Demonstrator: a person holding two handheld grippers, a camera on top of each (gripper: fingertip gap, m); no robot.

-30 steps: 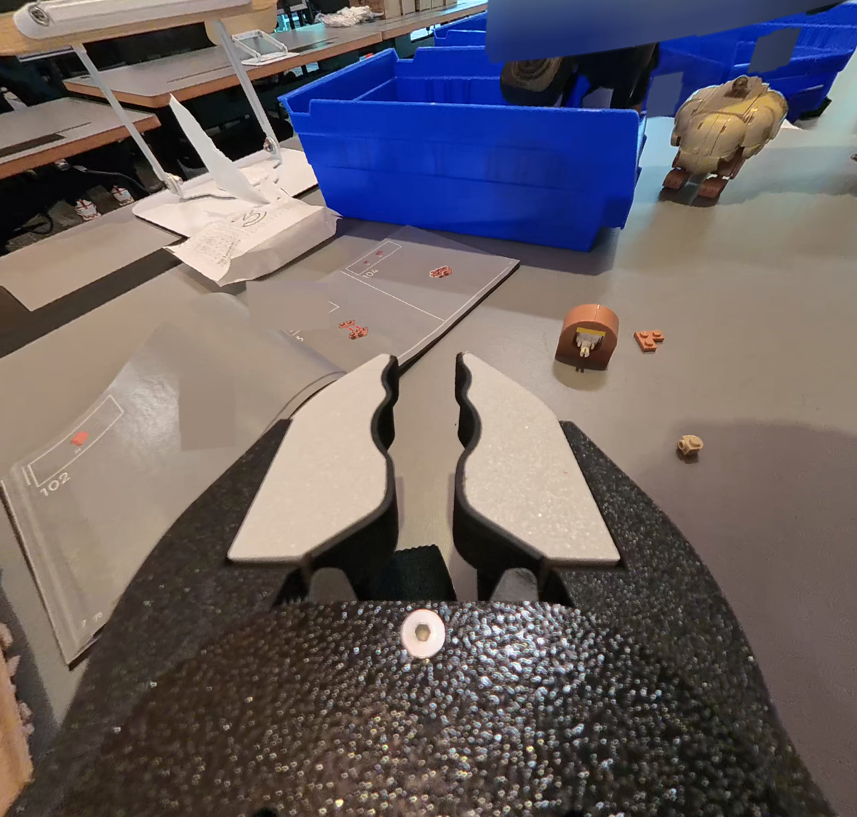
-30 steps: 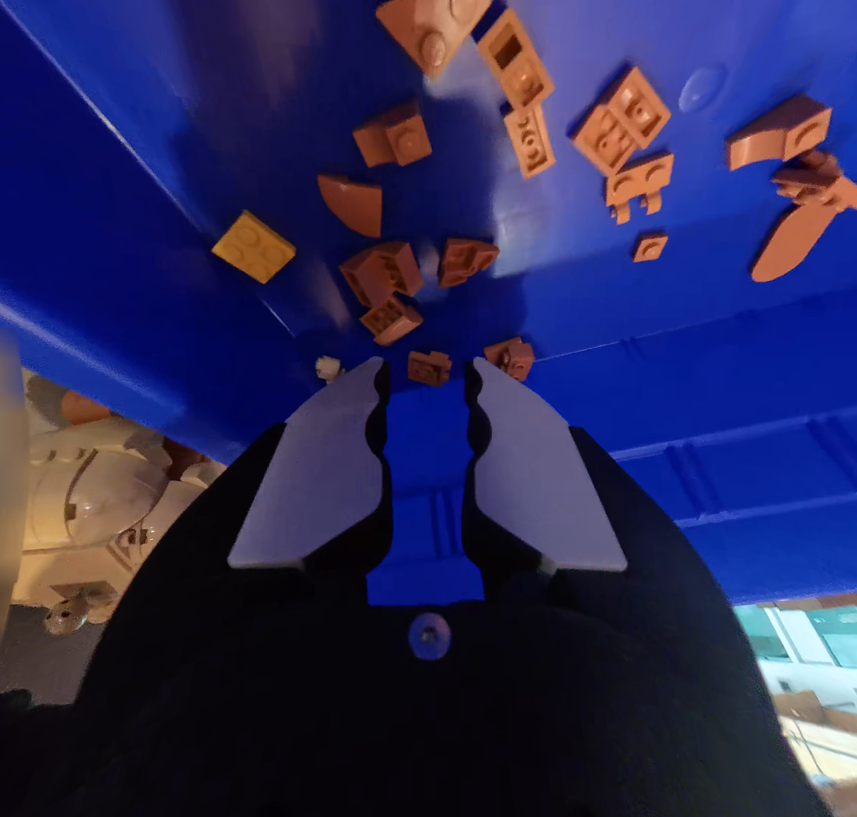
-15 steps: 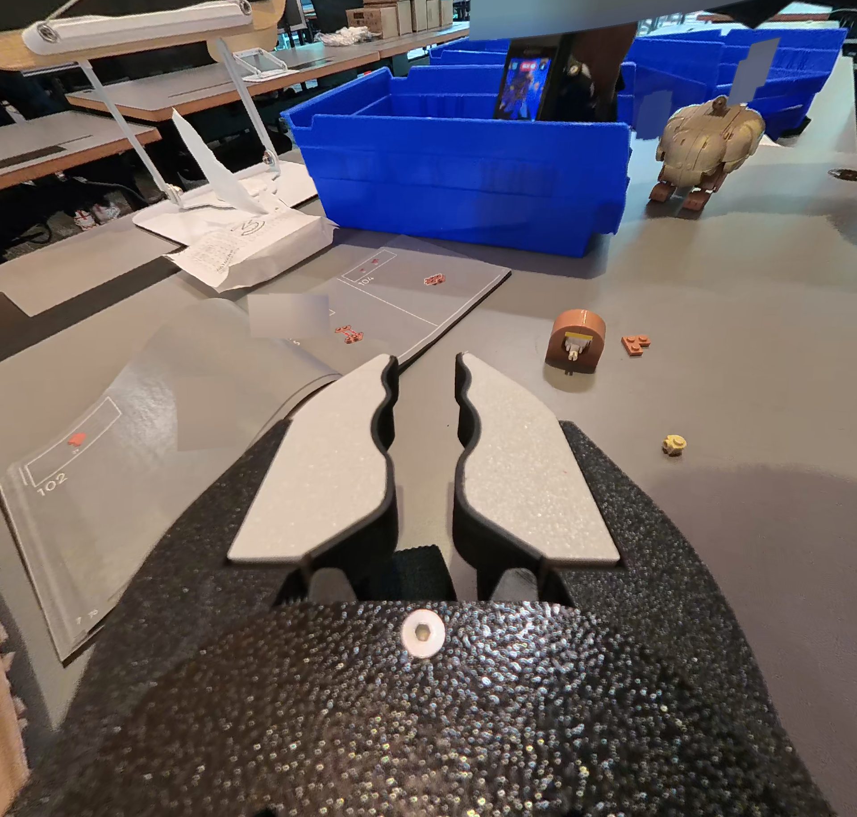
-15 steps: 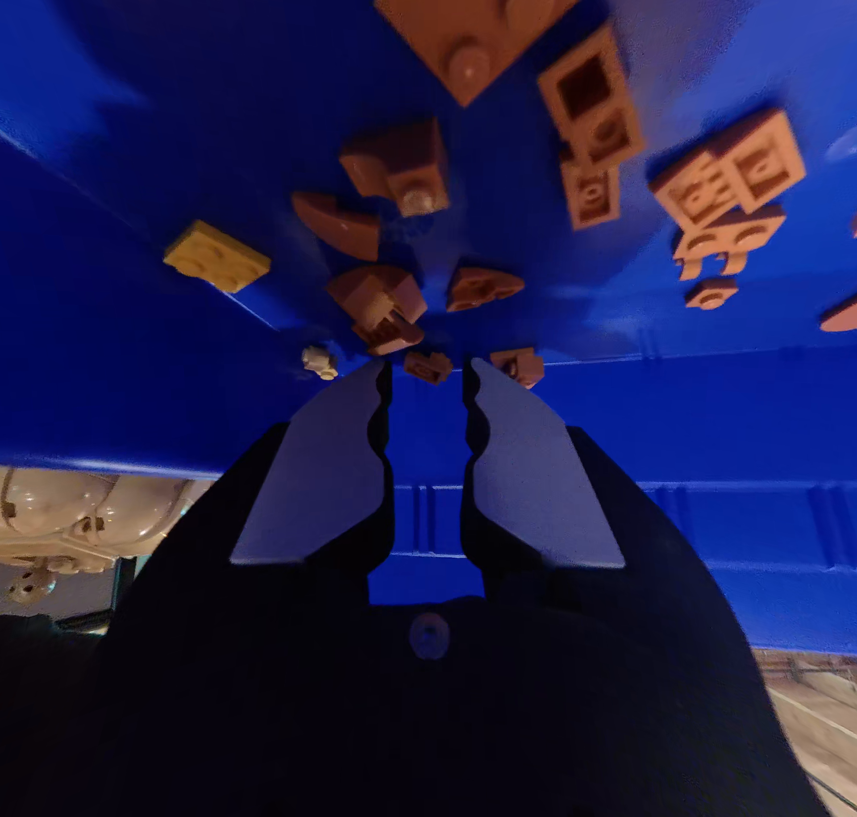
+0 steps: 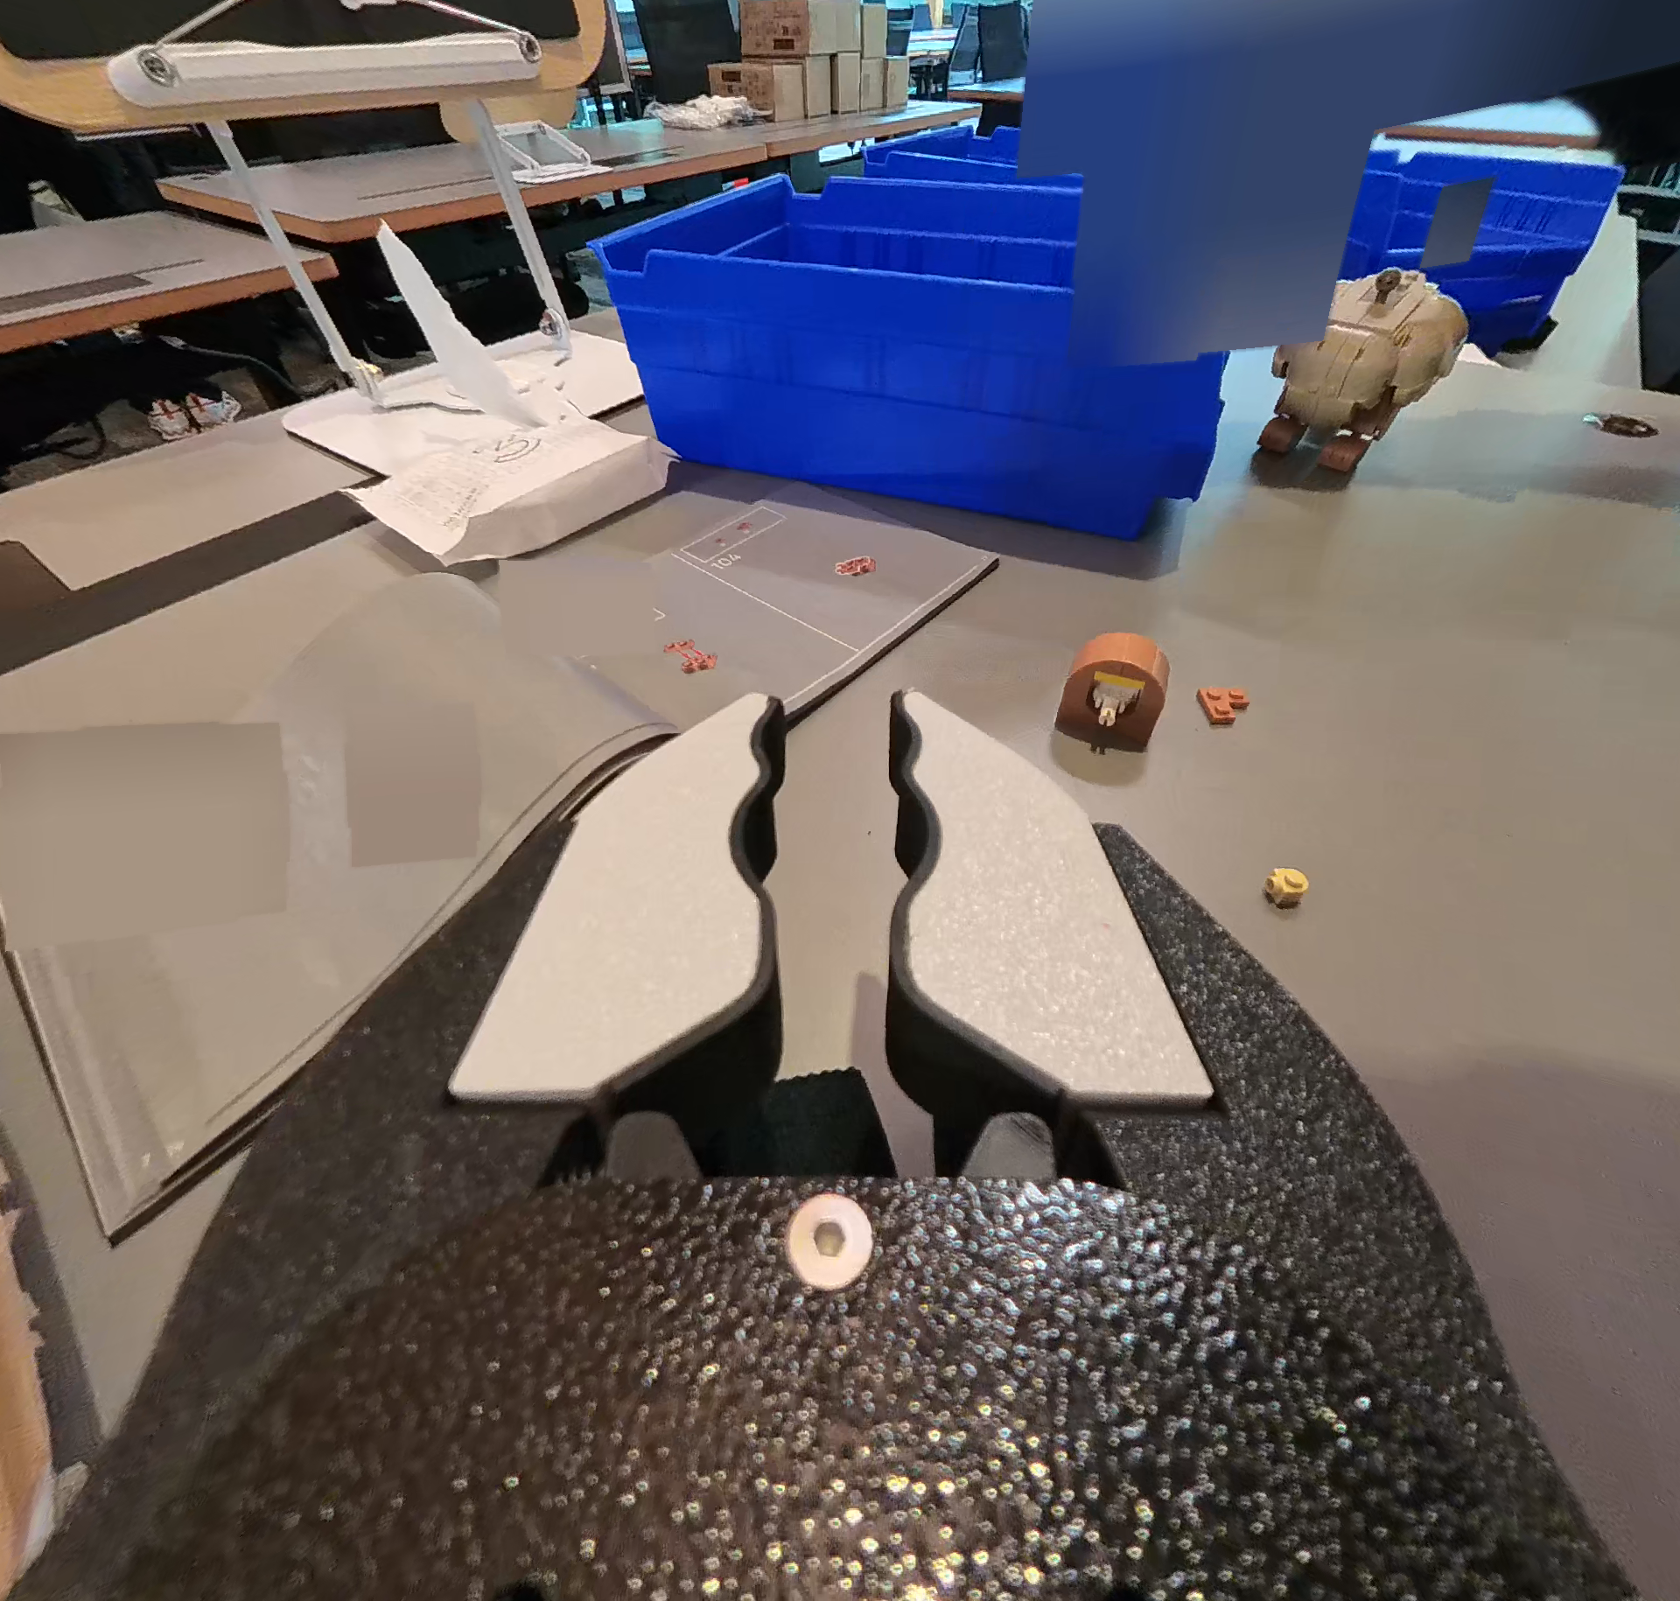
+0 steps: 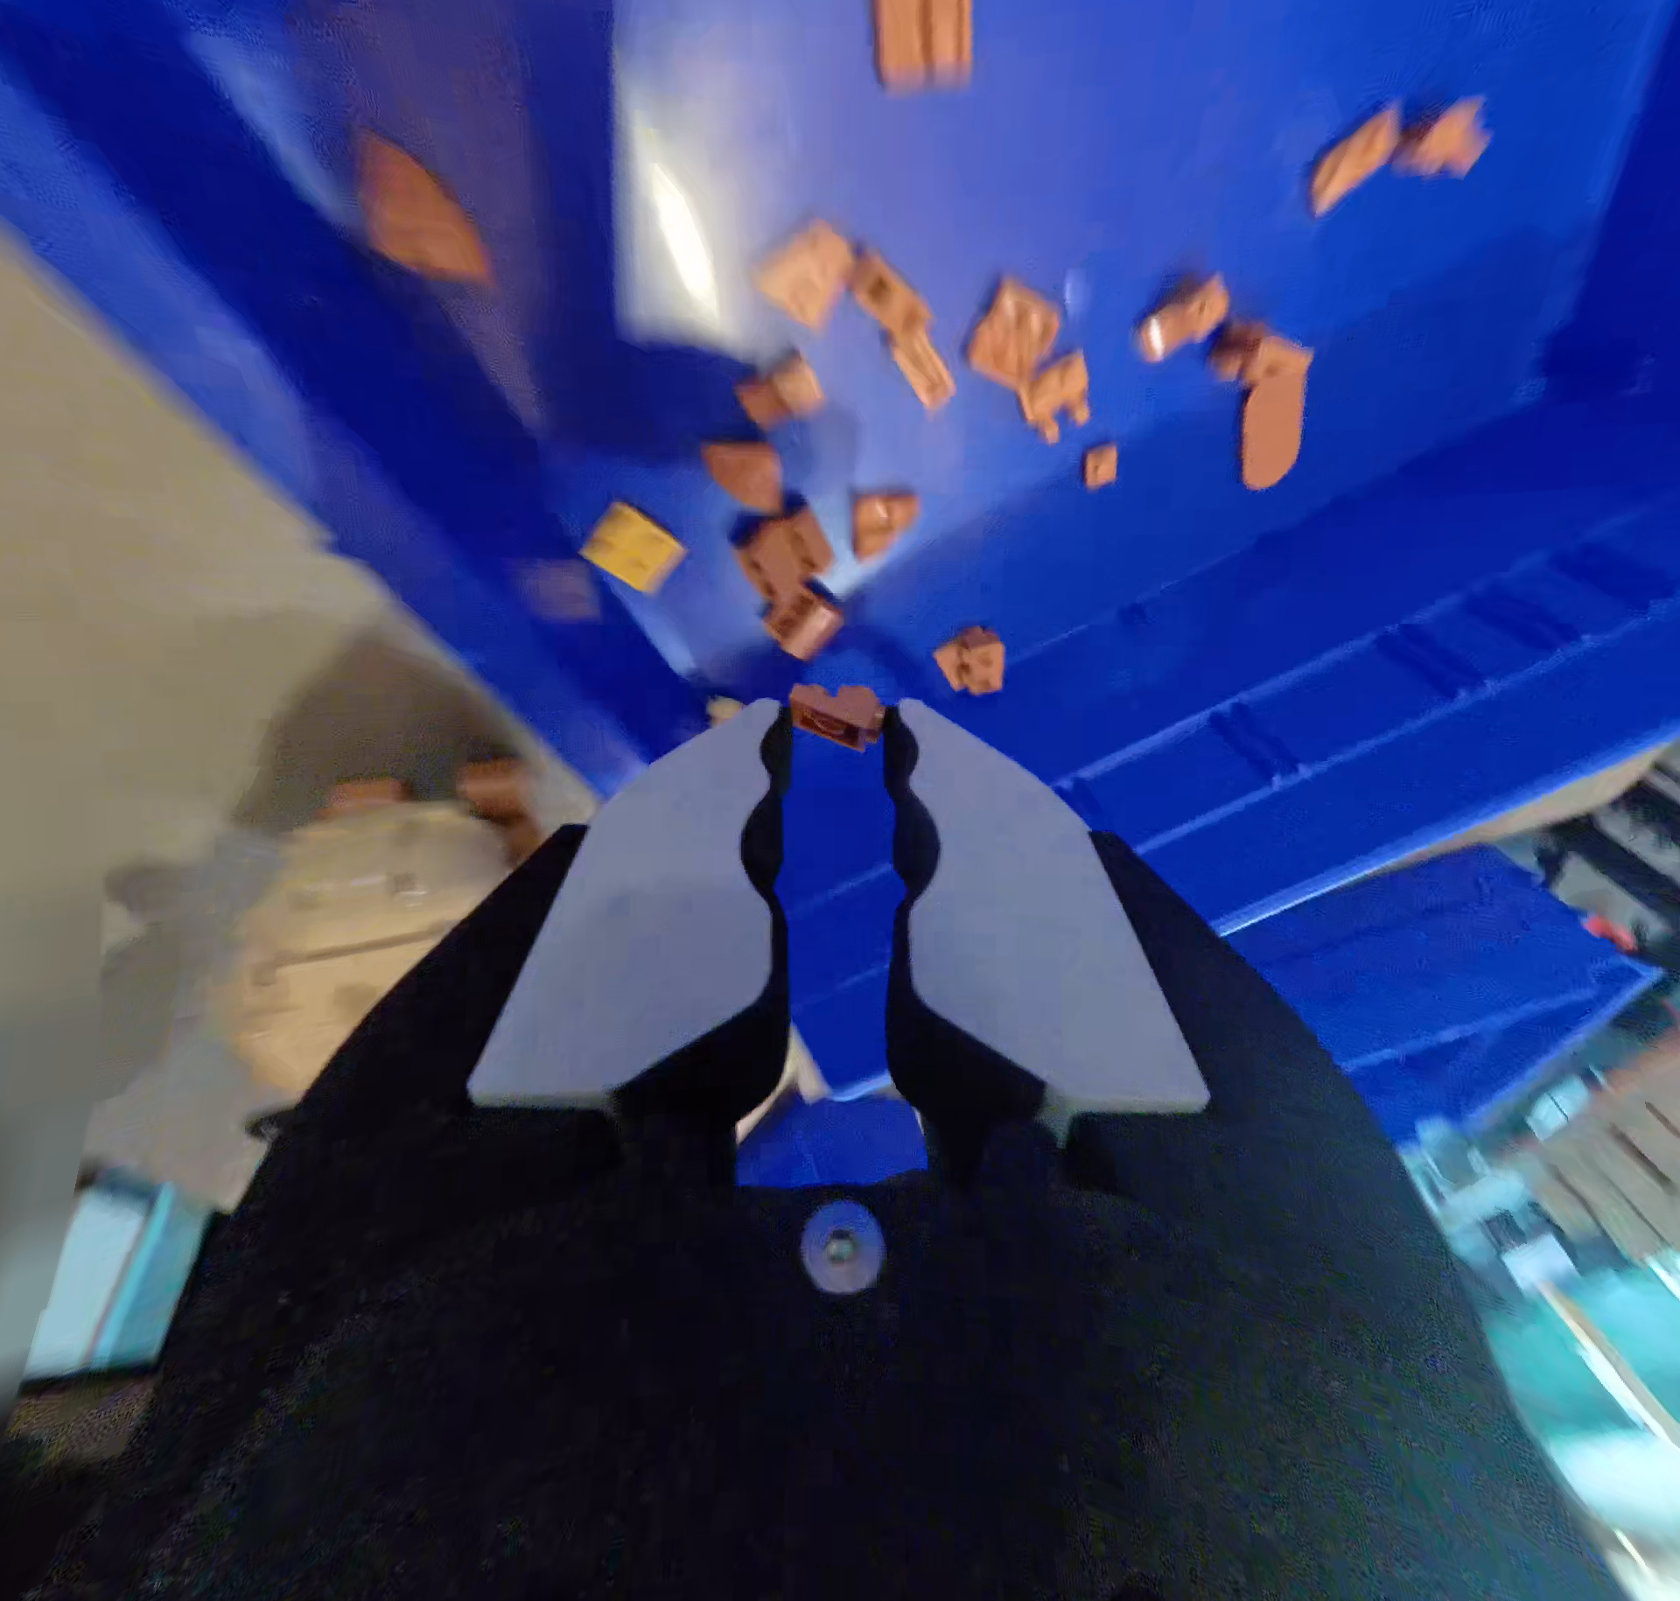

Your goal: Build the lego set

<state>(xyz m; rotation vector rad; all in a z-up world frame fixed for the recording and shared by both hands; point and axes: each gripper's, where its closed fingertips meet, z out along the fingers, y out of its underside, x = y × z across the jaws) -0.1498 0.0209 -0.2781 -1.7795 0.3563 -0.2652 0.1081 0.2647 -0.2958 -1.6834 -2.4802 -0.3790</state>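
Right gripper [image 6: 835,721] just clamped a small brown brick [image 6: 836,719] and lifted it off the blue bin [image 6: 1273,739] floor; left gripper [image 5: 832,721] hangs apart, empty, over the bench [image 5: 1364,648].

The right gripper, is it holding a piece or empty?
Holding one: the right gripper has a small brown brick pinched between its fingertips, above the blue bin.

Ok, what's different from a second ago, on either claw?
The right claw closed on a small brown brick that lay on the floor of the blue bin and has drawn back, so the other loose bricks look farther off. The left claw stayed open with nothing in it over the grey table, beside the open booklet; its view shifted only slightly.
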